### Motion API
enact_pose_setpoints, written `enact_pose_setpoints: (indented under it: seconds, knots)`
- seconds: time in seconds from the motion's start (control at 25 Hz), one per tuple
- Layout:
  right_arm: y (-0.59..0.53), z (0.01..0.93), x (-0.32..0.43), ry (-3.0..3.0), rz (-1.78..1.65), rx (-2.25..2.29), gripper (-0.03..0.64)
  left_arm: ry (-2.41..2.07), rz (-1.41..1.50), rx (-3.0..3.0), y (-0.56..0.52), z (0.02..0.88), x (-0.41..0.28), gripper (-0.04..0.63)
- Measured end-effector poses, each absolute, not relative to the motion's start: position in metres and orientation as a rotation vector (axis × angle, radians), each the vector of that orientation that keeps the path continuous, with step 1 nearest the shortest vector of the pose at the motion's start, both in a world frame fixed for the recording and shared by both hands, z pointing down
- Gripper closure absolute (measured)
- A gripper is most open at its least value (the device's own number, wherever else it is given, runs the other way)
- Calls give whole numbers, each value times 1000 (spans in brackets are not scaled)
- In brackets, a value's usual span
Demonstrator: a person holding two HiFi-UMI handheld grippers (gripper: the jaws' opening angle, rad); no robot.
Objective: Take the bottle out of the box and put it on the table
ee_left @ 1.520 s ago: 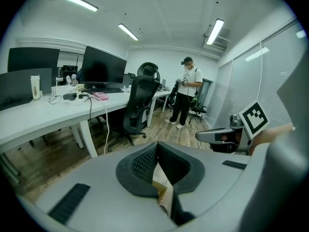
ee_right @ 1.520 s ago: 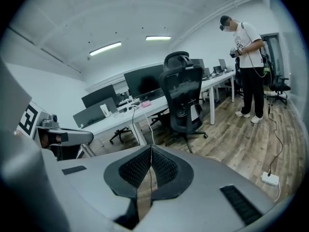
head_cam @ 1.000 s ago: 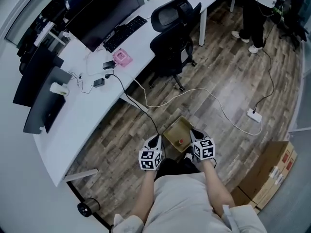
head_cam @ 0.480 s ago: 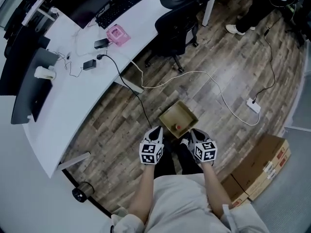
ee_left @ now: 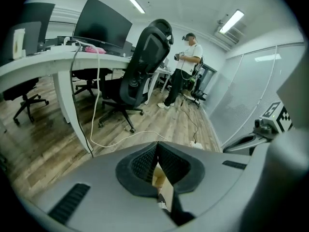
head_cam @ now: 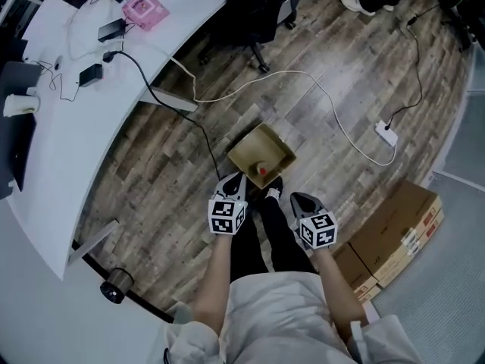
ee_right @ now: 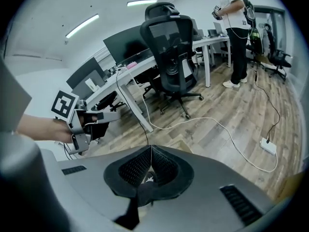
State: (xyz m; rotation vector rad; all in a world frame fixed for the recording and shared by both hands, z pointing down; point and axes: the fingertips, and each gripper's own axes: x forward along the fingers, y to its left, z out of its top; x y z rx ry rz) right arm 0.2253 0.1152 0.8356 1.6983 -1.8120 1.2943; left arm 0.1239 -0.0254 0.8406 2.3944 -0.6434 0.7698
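Note:
An open cardboard box (head_cam: pixel 273 146) stands on the wooden floor just ahead of my feet. Inside it lies a bottle with a red cap (head_cam: pixel 262 171). My left gripper (head_cam: pixel 233 180) hovers at the box's near left edge with its jaws shut and nothing between them; in its own view the tips (ee_left: pixel 157 145) meet, with a strip of the box (ee_left: pixel 163 187) showing below. My right gripper (head_cam: pixel 296 199) hangs to the right of the box, a little short of it, also shut and empty (ee_right: pixel 151 149). The bottle's body is mostly hidden by the box walls.
A long white desk (head_cam: pixel 68 127) with a pink object (head_cam: pixel 144 7) runs along the left. A black office chair (head_cam: pixel 258 6) stands beyond the box. A white cable (head_cam: pixel 333 120) leads to a power strip (head_cam: pixel 385 133). A large carton (head_cam: pixel 394 233) lies at the right. A person (ee_left: pixel 183 66) stands far off.
Both grippers have sunk toward the floor beside the box, staying shut. The head view has tipped further down, so the desk has slid toward the upper left.

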Motion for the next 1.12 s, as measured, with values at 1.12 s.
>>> enact_pose_setpoints:
  seconds: [1.12]
  knots:
    - [117, 1056, 259, -1834, 1246, 1820, 577, -8, 1252, 2421, 80, 1181, 117, 571]
